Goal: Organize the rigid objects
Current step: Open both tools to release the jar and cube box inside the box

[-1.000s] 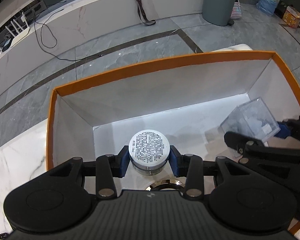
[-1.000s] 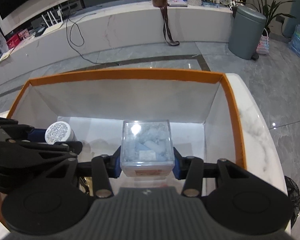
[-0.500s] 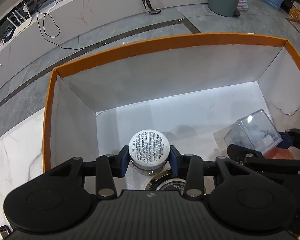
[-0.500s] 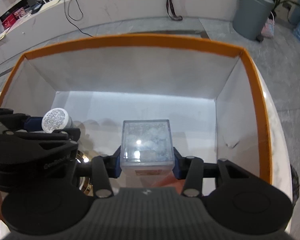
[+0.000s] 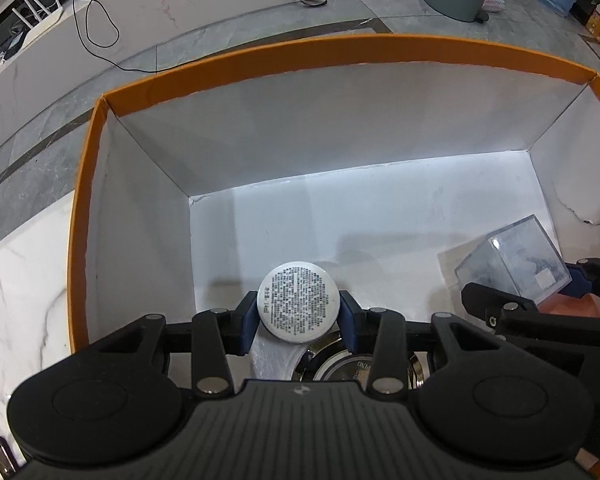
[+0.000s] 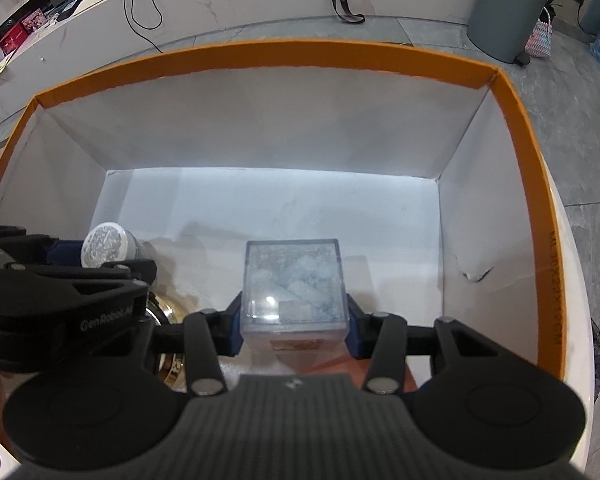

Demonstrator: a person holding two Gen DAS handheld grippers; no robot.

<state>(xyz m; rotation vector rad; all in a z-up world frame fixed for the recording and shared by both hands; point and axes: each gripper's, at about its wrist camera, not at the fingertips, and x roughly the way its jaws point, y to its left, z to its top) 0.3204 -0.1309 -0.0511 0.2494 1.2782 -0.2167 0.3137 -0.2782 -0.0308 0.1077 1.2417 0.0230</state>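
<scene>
A big box (image 5: 260,56) with an orange rim and white inside fills both views. My left gripper (image 5: 299,318) is shut on a small round jar (image 5: 298,305) with a white printed lid, held inside the box near its front left. My right gripper (image 6: 294,318) is shut on a clear plastic cube (image 6: 294,284) with pale bits inside, held inside the same box (image 6: 300,56) toward the right. In the right wrist view the jar (image 6: 106,244) shows at left; in the left wrist view the cube (image 5: 516,266) shows at right.
A shiny round metal object (image 5: 340,364) lies on the box floor under the left gripper, and a reddish-orange flat thing (image 6: 332,360) lies under the cube. The box stands on a white marble table (image 5: 16,288). A grey bin (image 6: 504,8) and cables are on the floor beyond.
Both grippers have tipped downward and sunk deeper into the box, each keeping its grip. The box walls now fill more of each view.
</scene>
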